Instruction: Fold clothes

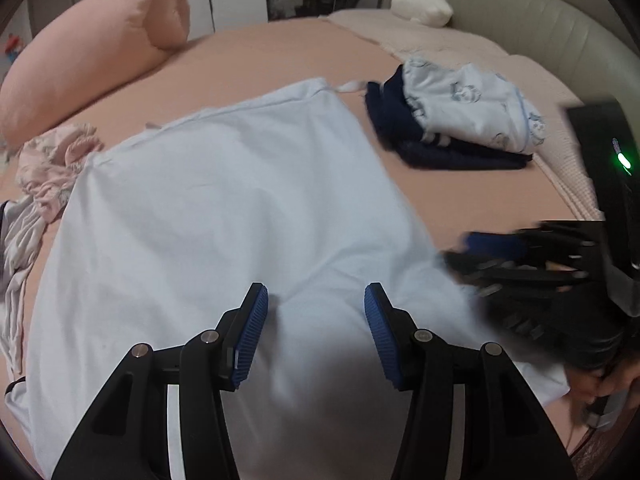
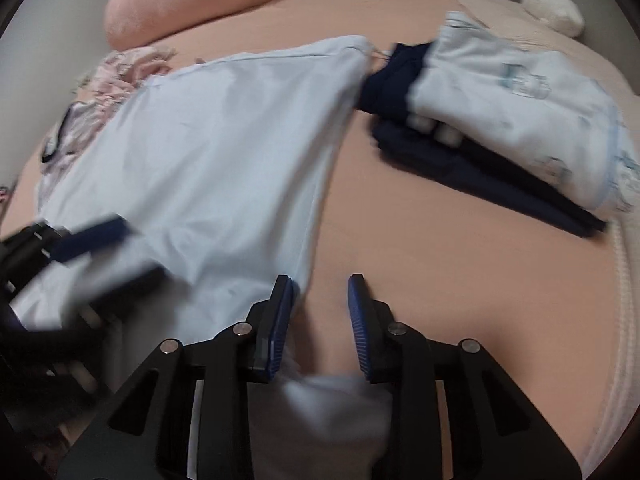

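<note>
While both grippers' fingers [image 1: 256, 332] stand parted, gripping nothing, the pale blue garment [image 1: 224, 208] lies spread on the bed [image 1: 472, 200].

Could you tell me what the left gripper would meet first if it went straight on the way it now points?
Most likely the pale blue garment spread on the bed: the left gripper points down at it, jaws open.

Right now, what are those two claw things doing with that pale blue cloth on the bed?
Left gripper open over the pale blue garment. Right gripper open at its edge, not clamped. Folded stack lies clear, to the right.
</note>
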The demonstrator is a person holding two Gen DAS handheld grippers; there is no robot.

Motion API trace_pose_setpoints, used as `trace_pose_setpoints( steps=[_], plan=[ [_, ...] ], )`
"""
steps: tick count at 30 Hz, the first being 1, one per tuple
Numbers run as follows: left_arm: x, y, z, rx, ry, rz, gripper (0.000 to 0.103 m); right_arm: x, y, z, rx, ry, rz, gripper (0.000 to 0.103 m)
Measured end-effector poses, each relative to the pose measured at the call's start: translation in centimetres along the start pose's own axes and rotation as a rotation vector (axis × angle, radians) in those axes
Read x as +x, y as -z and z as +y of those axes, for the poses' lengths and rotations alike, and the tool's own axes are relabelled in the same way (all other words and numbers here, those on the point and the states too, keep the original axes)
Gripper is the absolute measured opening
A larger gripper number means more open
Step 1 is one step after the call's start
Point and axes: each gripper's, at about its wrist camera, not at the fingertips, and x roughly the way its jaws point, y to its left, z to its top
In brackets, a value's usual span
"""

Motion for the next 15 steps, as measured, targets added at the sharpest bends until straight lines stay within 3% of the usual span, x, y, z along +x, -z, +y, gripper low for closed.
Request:
trace_pose_setpoints(
  steps=[2, 4, 7, 8, 10, 13, 15],
  plan=[
    [0.1, 0.3, 0.4, -0.002, -0.004, 0.007, 0.053, -1.1, 1.0, -1.4, 0.035, 0.097, -0.009, 0.023],
    [-0.6, 0.6, 0.8, -0.033, 0.01, -0.007, 0.053, -2.4, 1.4, -2.8, 0.09, 0.079, -0.034, 0.029],
    [-1.1, 0.5, 1.4, -0.053, 0.012, -0.008, 0.053, -3.5, 0.3, -3.3, 0.144, -0.202, -0.079, 0.038],
    [-1.2, 0.4, 1.7, -0.058, 0.012, -0.007, 0.053, -3.4, -0.2, -2.9, 0.14, -0.271, -0.082, 0.044],
    [-1.3, 0.3, 2.1, -0.051, -0.013, -0.004, 0.053, -2.1, -1.4, -1.2, 0.11, -0.354, -0.051, 0.046],
    [-1.4, 0.3, 2.8, -0.058, -0.019, 0.022, 0.053, 0.4, -1.0, 0.3, 0.069, -0.295, 0.029, 0.042],
    [-1.0, 0.4, 2.9, -0.041, -0.025, 0.041, 0.053, -0.1, -0.1, 0.5, 0.03, -0.191, 0.027, 0.022]
  ],
)
